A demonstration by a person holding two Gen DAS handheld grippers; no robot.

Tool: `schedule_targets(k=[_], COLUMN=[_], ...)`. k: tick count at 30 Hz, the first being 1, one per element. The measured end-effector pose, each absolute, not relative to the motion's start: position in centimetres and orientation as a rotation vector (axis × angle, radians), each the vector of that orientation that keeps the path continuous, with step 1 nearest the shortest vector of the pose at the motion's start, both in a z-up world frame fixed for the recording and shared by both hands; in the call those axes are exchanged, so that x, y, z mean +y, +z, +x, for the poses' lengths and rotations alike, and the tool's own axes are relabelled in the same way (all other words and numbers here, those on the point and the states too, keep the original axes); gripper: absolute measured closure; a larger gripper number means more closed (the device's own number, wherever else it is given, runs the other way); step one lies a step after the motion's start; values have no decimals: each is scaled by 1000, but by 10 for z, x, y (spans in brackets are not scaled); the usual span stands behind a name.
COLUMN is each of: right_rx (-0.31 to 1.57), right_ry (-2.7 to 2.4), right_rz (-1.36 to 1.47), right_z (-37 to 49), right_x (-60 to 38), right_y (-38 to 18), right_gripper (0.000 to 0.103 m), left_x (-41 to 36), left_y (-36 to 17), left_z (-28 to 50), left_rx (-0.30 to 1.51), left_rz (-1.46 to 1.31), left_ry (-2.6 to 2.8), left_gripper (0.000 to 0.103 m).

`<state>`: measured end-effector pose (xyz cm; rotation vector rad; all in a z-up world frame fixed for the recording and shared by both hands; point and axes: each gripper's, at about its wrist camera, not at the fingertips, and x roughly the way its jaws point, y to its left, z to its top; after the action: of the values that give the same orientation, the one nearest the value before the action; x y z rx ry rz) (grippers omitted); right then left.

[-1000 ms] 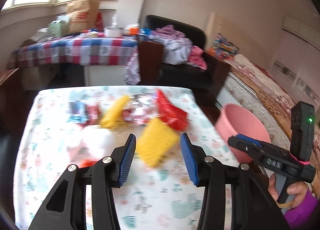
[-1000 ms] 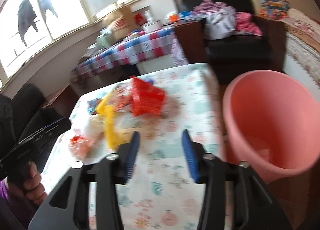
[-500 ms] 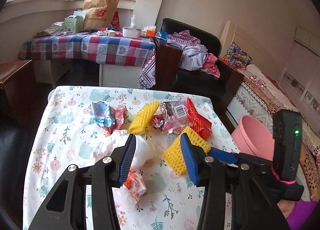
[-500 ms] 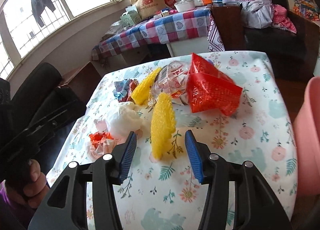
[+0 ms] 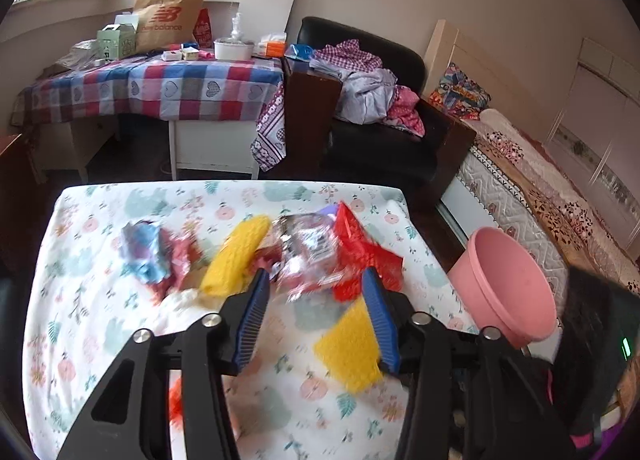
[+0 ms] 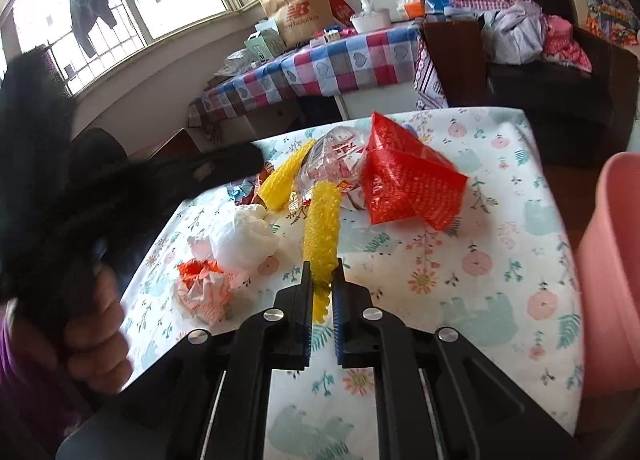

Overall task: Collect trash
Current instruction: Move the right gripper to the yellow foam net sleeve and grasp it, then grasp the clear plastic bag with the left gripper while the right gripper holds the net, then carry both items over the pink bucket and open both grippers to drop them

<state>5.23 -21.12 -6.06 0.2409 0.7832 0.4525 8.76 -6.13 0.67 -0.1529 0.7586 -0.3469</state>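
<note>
My right gripper [image 6: 322, 272] is shut on the near end of a yellow foam net [image 6: 322, 220], which lies on the floral table [image 6: 500, 300]. That same net [image 5: 352, 348] shows beside my left gripper's right finger. My left gripper [image 5: 316, 284] hovers over the table with its jaws opening and nothing pressed between them. Just beyond its tips lie a clear wrapper [image 5: 308, 248] and a red plastic bag [image 5: 360, 256]. A second yellow net [image 5: 236, 256], a blue and red crumpled wrapper [image 5: 152, 252], a white tissue wad [image 6: 244, 236] and an orange-white wrapper [image 6: 204, 284] lie further left.
A pink bin [image 5: 508, 284] stands on the floor off the table's right edge. Behind the table are a checked-cloth table [image 5: 160, 88] with boxes and a paper bag, a black armchair [image 5: 384, 60] piled with clothes, and a bed [image 5: 540, 188] at the right.
My right gripper has closed on the yellow foam net that lay between its open jaws. My left gripper has swung right, from over the white tissue toward the clear wrapper and red bag.
</note>
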Motion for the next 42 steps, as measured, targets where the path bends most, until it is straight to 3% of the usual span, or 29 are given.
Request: schedule_targets(k=[11, 15, 20, 21, 31, 42], right_rx=[771, 775, 765, 762, 696, 590], right_ry=[407, 405, 407, 407, 387, 262], right_rz=[274, 284, 286, 285, 285, 322], right_z=[47, 48, 44, 42, 23, -3], right_x=[-243, -248, -248, -247, -254, -300], right_y=[-65, -69, -67, -66, -47, -24], right_gripper=[94, 94, 94, 94, 94, 94], left_x=[-110, -101, -79, -75, -50, -88], left_y=[-17, -30, -27, -25, 2, 31], left_z=[135, 137, 126, 122, 75, 37], left_rx=[802, 822, 798, 793, 734, 706], left_rz=[9, 13, -49, -57, -115, -117], left_ry=[-190, -140, -120, -119, -162, -324], left_gripper=[55, 79, 89, 101, 101, 101])
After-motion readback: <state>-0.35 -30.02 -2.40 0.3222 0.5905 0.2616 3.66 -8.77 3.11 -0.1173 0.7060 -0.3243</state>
